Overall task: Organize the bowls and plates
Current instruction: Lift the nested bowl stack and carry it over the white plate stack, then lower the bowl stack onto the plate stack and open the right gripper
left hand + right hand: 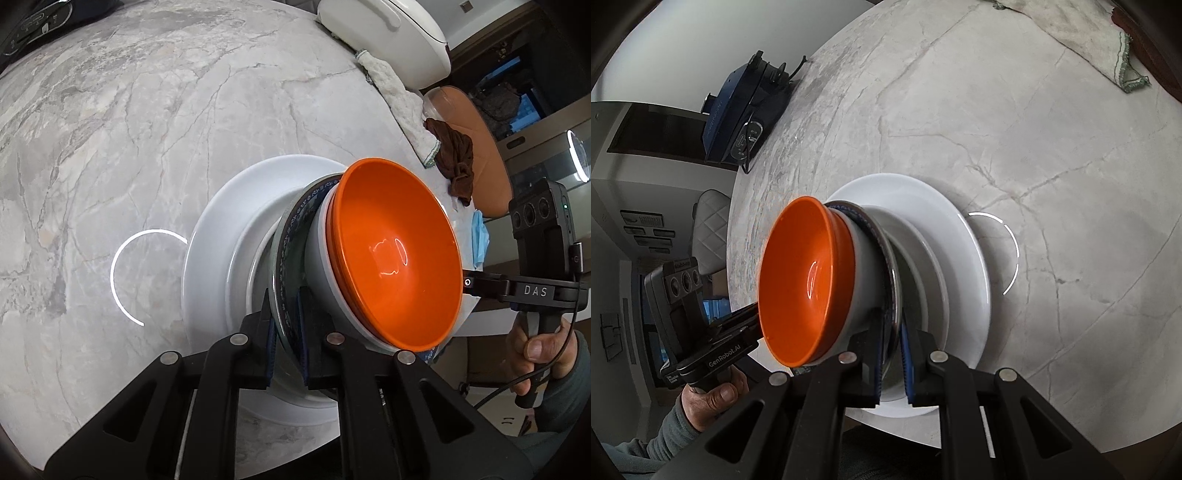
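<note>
An orange bowl point(395, 258) sits nested in a white bowl point(321, 266) on a blue-patterned plate point(291, 236). My left gripper point(286, 343) is shut on that plate's rim. Under it lies a large white plate point(210, 251) on the marble table. In the right wrist view the same stack shows: orange bowl point(801, 280), white bowl point(862, 266), patterned plate point(882, 251), large white plate point(960, 240). My right gripper point(892, 354) is shut on the patterned plate's opposite rim. The stack is held just above the white plate.
The marble table point(129, 129) holds a white cloth point(399, 107) and brown rag point(458, 162) at its far edge, a white appliance point(388, 33), a blue face mask point(480, 236) and a dark blue device point(738, 110). An orange chair point(476, 140) stands beside the table.
</note>
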`<move>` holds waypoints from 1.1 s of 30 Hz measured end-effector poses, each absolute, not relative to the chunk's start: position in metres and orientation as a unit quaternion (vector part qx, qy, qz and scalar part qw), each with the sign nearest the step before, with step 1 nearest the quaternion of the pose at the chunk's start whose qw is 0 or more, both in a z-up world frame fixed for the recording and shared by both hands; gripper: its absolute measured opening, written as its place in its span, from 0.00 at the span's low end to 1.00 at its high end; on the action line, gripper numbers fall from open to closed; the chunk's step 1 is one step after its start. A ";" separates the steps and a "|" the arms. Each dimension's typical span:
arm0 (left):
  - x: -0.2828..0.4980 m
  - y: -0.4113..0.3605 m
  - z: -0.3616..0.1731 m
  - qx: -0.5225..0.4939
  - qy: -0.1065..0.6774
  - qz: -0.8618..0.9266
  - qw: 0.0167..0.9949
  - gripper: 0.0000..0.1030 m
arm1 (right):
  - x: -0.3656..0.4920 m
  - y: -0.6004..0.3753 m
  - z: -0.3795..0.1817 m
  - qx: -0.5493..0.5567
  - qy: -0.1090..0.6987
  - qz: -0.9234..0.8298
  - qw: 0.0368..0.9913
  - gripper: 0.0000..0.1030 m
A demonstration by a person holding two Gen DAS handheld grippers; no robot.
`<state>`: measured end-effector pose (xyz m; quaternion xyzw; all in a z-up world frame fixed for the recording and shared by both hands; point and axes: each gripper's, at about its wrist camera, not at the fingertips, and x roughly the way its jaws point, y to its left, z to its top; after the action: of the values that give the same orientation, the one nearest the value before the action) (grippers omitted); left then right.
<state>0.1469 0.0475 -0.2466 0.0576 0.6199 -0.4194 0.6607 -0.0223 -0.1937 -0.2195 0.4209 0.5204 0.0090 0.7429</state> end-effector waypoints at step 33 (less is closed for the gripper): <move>0.122 0.116 -0.197 0.036 0.577 -0.307 0.756 0.98 | -0.046 -0.192 -0.190 0.340 0.521 -0.009 0.783 0.64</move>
<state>0.1221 0.1160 -0.1966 0.0362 0.5769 -0.3066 0.7562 -0.0464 -0.1916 -0.1904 0.3402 0.5205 -0.0094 0.7831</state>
